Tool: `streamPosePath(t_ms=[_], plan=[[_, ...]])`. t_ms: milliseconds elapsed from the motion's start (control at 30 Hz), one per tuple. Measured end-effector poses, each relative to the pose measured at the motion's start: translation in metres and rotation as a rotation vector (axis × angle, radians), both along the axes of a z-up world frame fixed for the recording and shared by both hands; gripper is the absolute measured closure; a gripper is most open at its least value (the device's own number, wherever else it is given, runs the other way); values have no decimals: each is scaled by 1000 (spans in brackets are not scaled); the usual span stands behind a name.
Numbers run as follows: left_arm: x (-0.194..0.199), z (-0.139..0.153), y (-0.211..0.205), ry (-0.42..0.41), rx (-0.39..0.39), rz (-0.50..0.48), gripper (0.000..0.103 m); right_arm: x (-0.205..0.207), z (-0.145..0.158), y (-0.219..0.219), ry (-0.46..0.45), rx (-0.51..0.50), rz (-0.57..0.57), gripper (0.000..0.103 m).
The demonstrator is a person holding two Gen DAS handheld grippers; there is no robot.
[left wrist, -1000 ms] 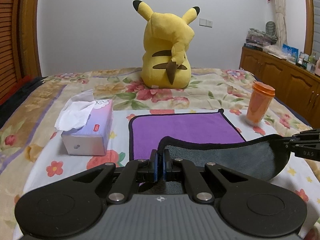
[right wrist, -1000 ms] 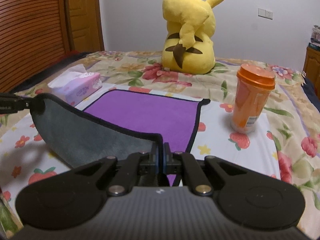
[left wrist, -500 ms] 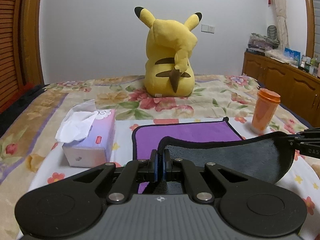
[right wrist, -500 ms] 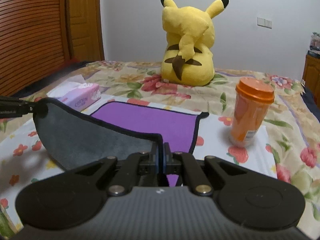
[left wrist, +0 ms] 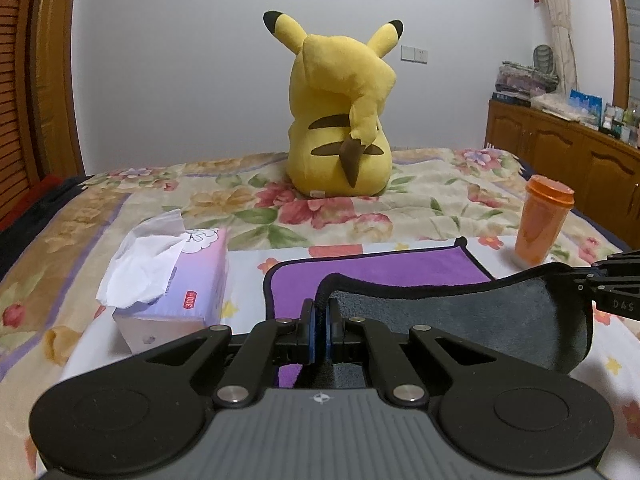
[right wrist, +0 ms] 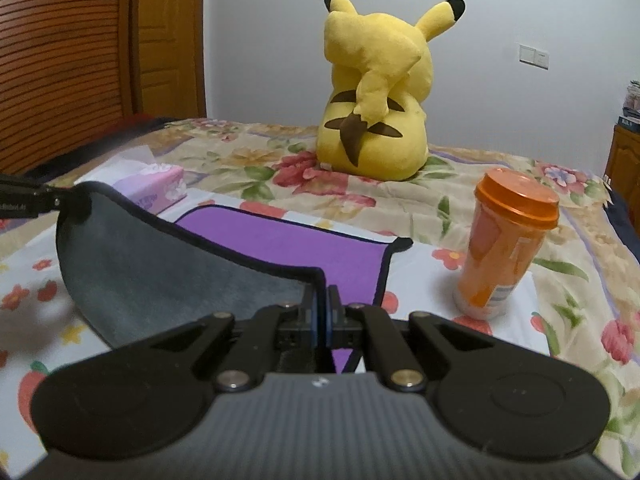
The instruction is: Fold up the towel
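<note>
A towel, purple on top (left wrist: 380, 270) and grey underneath (left wrist: 472, 314), lies on the bed with its near edge lifted. My left gripper (left wrist: 319, 320) is shut on the near left corner. My right gripper (right wrist: 323, 300) is shut on the near right corner. The grey underside (right wrist: 160, 268) hangs curved between them above the purple far half (right wrist: 304, 240), which lies flat. The right gripper also shows at the right edge of the left wrist view (left wrist: 608, 280). The left gripper shows at the left edge of the right wrist view (right wrist: 28, 200).
A tissue box (left wrist: 176, 288) stands left of the towel. An orange lidded cup (right wrist: 504, 248) stands to its right. A yellow plush toy (left wrist: 340, 128) sits at the back of the floral bed (left wrist: 420, 200). A wooden cabinet (left wrist: 568, 160) is at the right.
Both grippers have carried the towel's near edge forward and lower over the purple half. Less purple shows now, and the cup and tissue box sit closer.
</note>
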State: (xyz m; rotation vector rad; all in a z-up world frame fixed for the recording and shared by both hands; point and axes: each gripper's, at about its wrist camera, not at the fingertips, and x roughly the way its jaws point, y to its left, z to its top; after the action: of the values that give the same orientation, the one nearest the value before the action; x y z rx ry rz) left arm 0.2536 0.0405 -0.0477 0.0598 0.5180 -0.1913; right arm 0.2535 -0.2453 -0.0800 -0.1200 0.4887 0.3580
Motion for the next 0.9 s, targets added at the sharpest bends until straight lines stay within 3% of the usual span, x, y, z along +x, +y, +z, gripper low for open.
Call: streamPosePath(t_ms=[467, 900], plan=[[27, -16, 0, 31, 3, -6, 95, 20, -15, 6, 25, -25, 8, 98], [33, 4, -4, -15, -29, -8, 95, 29, 3, 2, -16, -19, 0, 98]])
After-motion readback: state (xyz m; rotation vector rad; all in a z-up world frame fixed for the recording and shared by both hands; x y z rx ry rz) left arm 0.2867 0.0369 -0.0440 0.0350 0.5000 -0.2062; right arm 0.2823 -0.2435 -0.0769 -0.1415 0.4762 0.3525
